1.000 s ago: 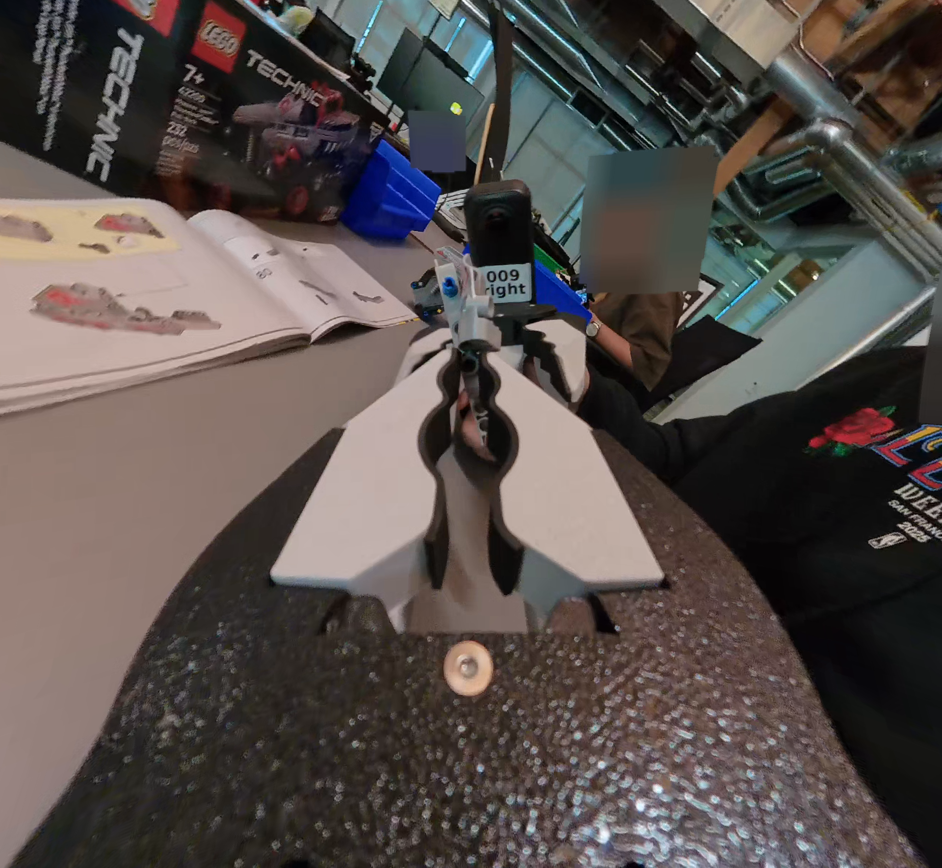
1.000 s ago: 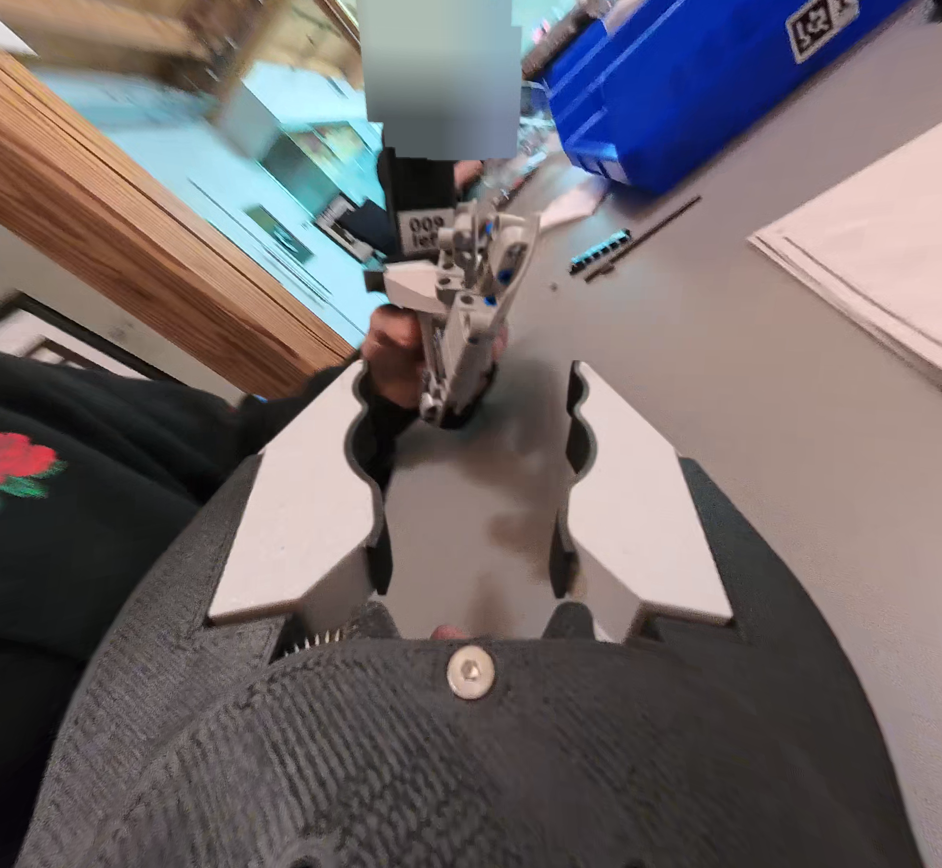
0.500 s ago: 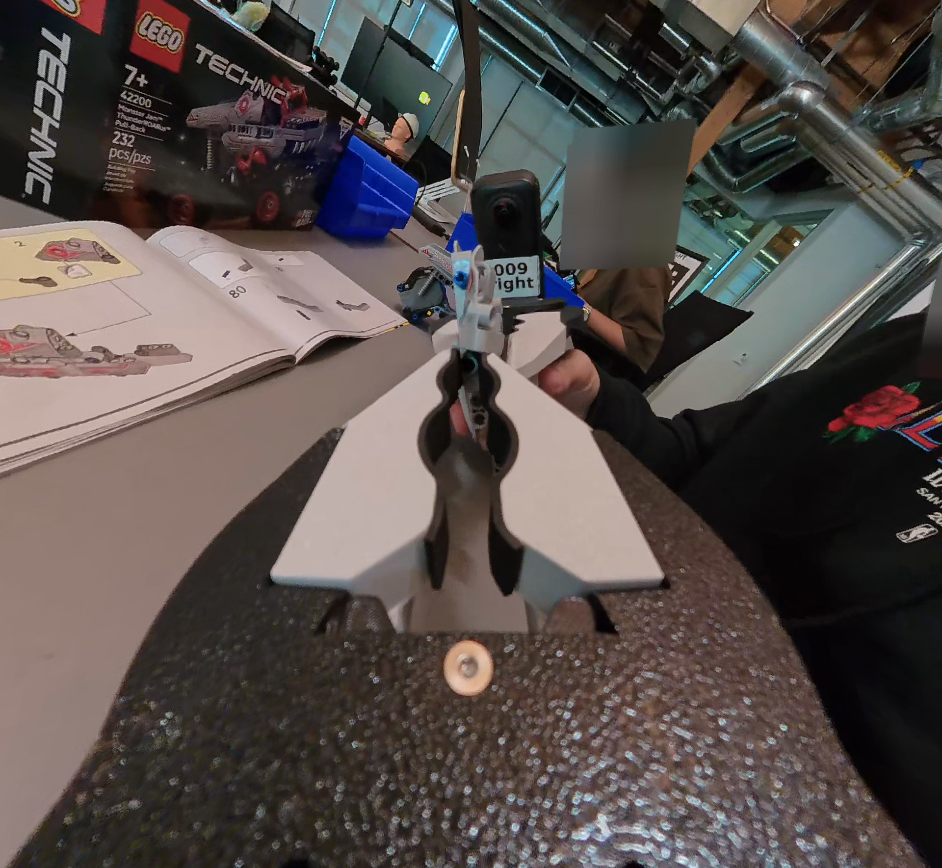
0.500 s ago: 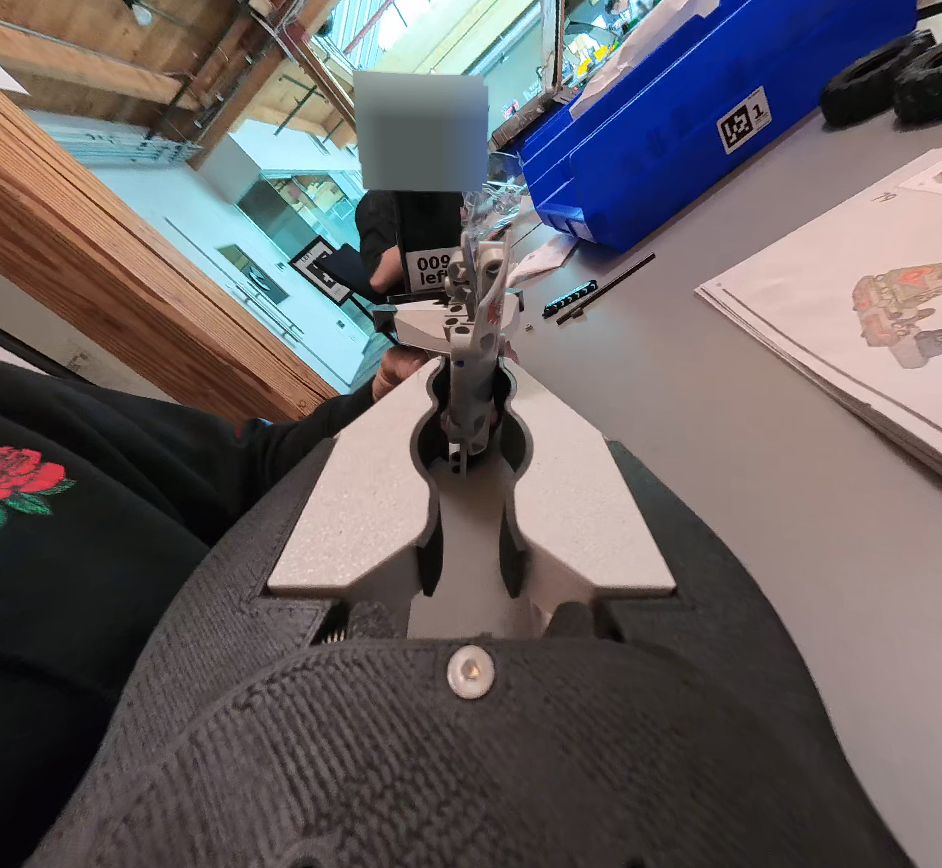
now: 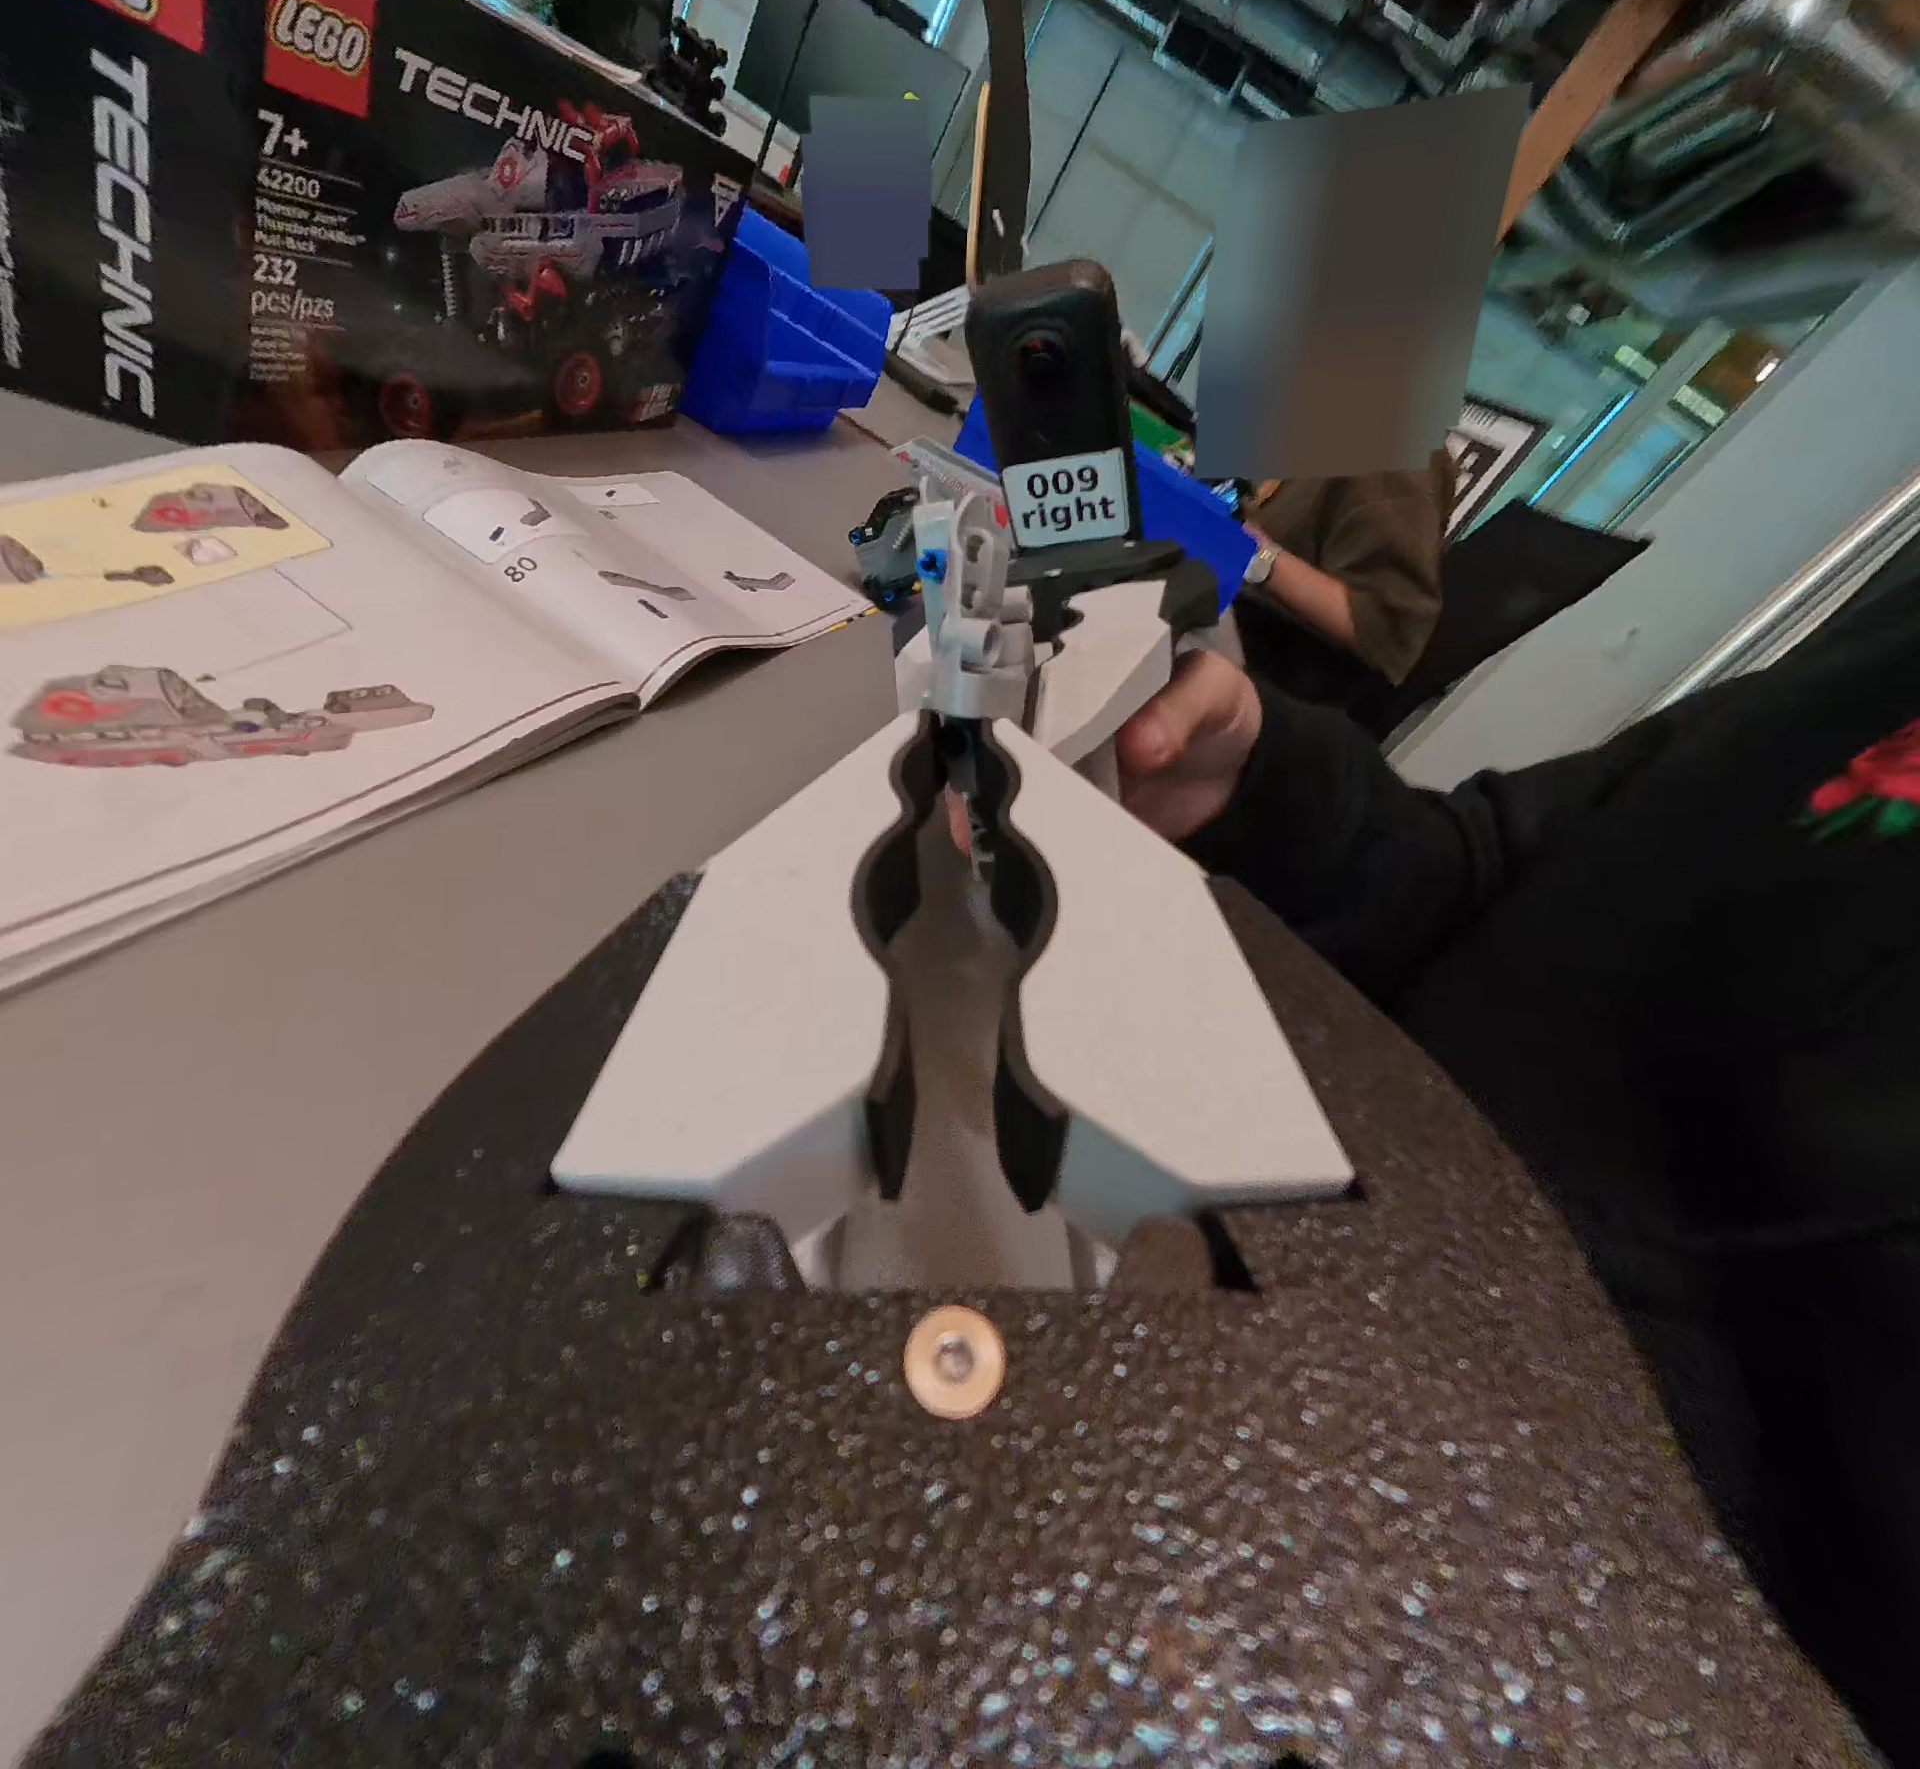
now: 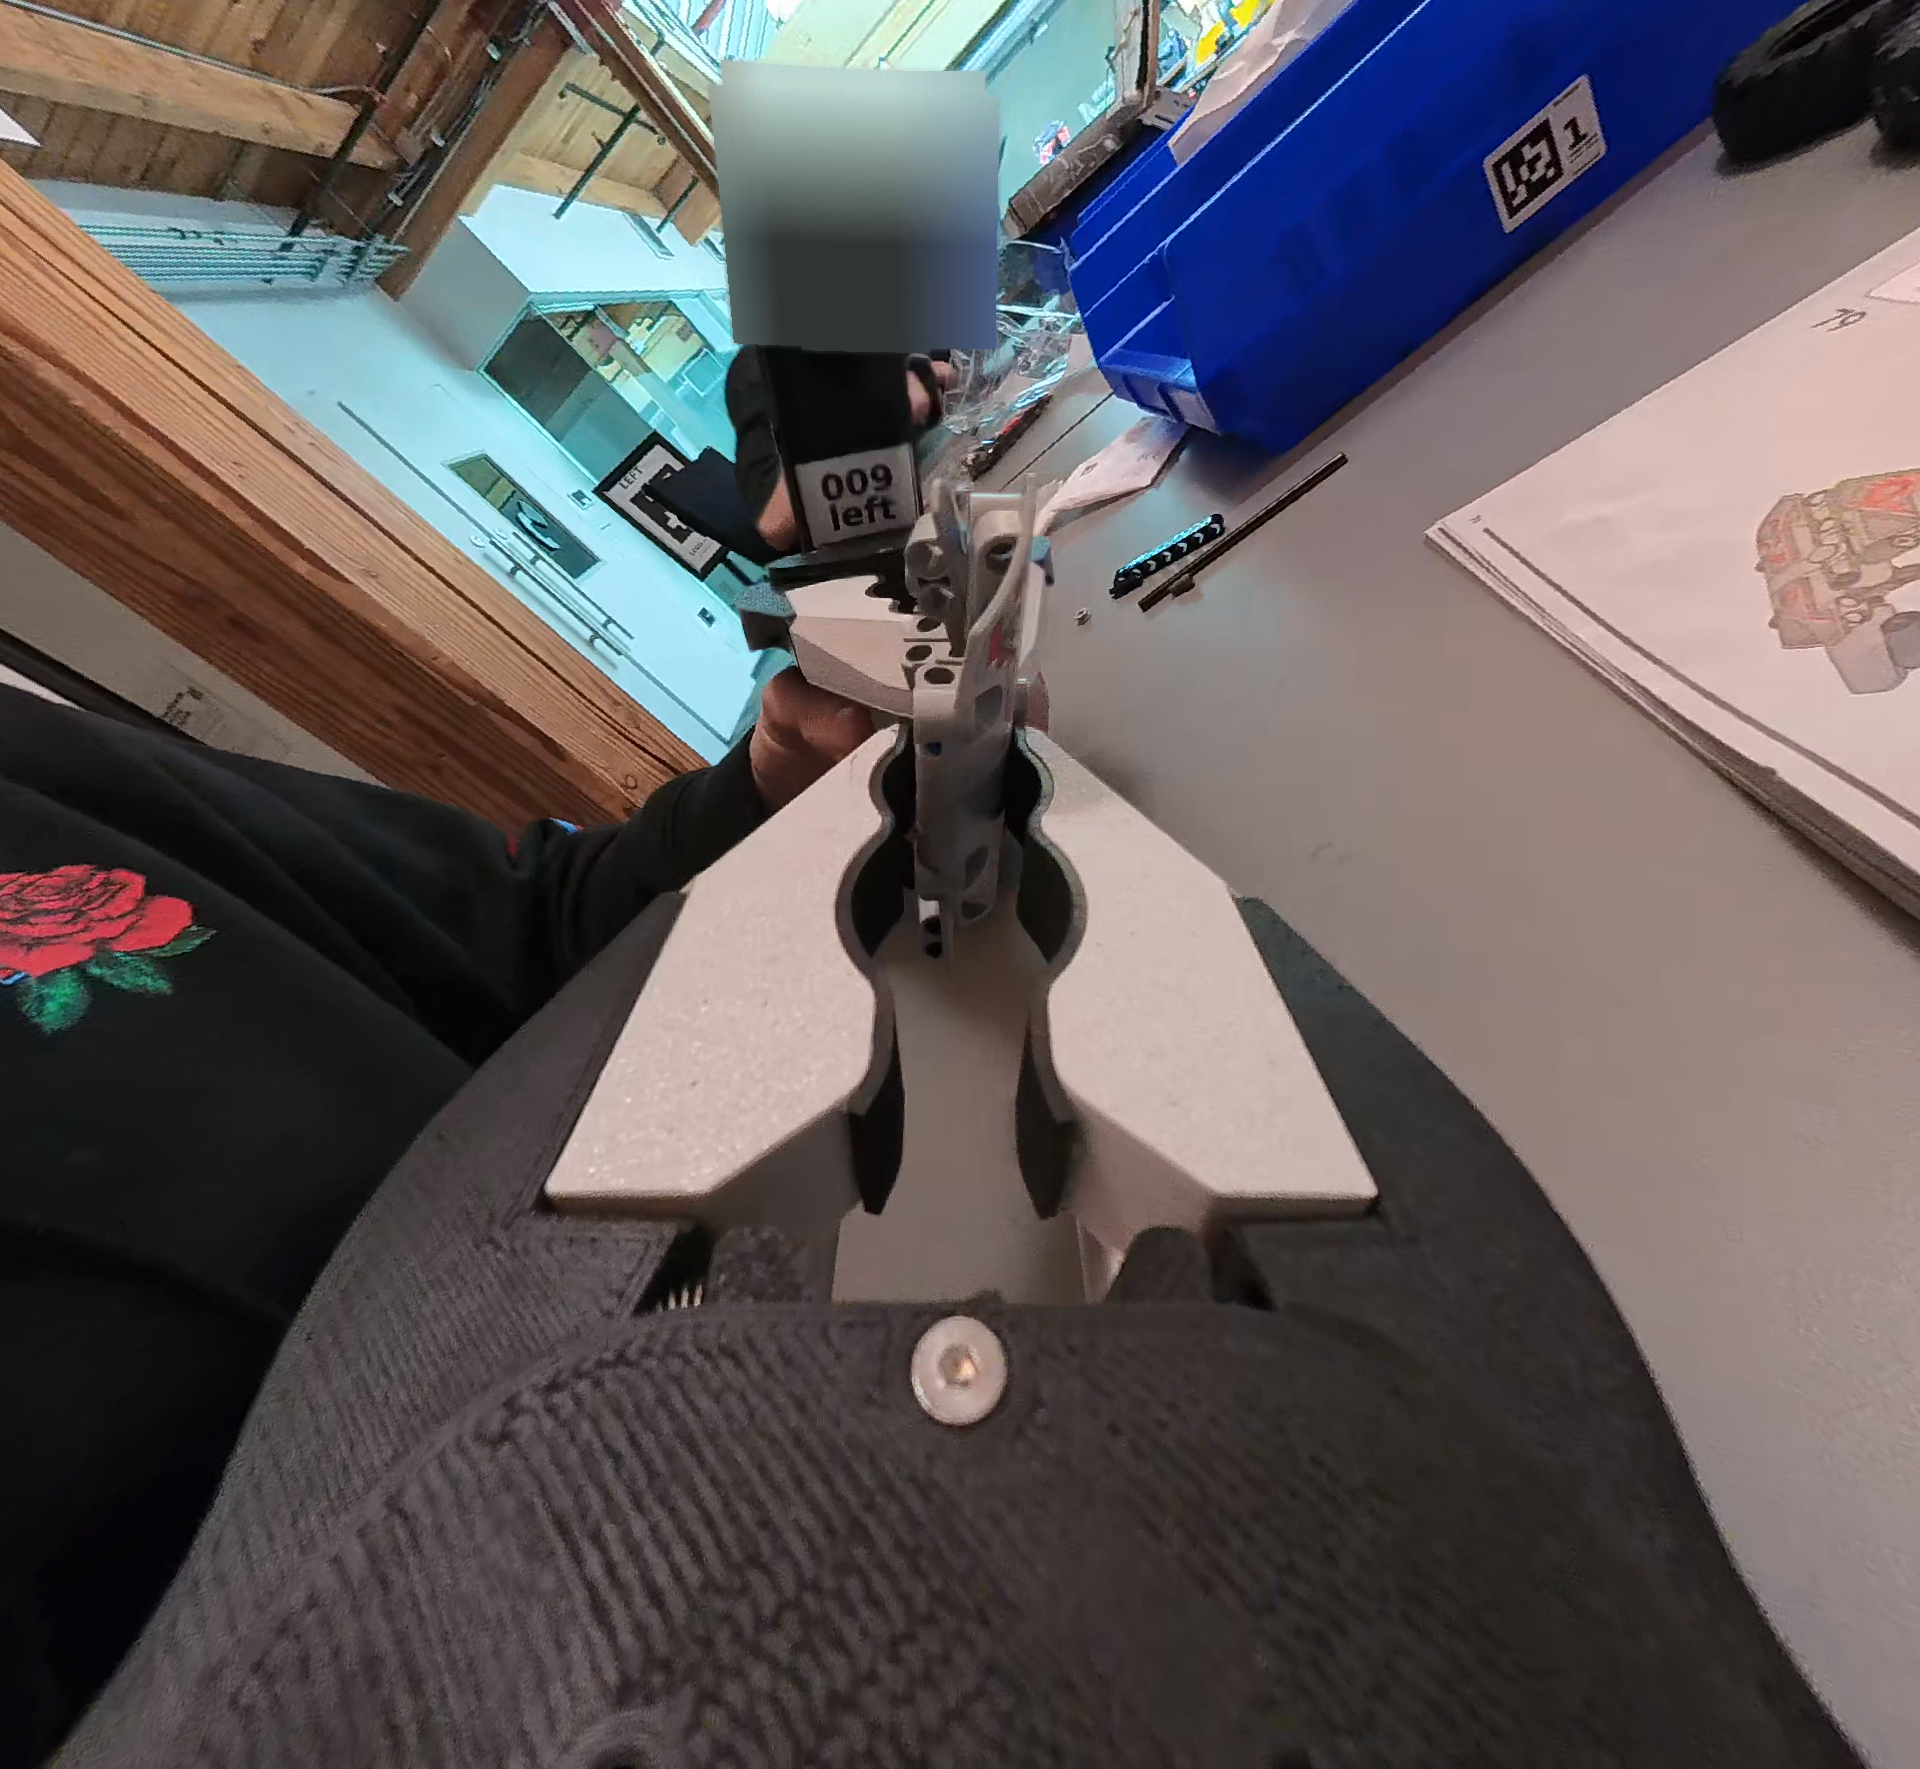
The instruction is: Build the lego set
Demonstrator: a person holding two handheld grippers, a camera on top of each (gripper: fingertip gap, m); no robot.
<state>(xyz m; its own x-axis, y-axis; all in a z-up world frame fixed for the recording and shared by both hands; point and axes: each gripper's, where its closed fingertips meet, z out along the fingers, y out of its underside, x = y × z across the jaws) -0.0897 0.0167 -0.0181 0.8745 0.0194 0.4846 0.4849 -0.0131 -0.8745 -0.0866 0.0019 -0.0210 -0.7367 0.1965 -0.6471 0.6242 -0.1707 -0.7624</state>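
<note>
A light grey lego assembly (image 5: 966, 623) with small blue pins and a red-marked panel is held in the air between both grippers, above the grey table (image 5: 312, 992). My left gripper (image 5: 956, 743) is shut on its near end. My right gripper (image 6: 961, 763) is shut on the same lego assembly (image 6: 961, 711) from the opposite side. The two grippers face each other, tips almost touching. The right gripper with its camera shows beyond the assembly in the left wrist view (image 5: 1081, 639). The left gripper shows in the right wrist view (image 6: 852, 639).
An open instruction booklet (image 5: 343, 639) lies on the table, also in the right wrist view (image 6: 1714, 597). A black set box (image 5: 312, 192) stands behind it. Blue bins (image 6: 1403, 213), black tyres (image 6: 1808, 67), a black toothed beam (image 6: 1164, 568) and a thin black axle (image 6: 1247, 530) lie farther off. Both grippers' tips are close together, under 4 cm apart.
My right gripper was open one second ago and has closed on the assembly. The left gripper kept its hold throughout. Both views have shifted slightly.
</note>
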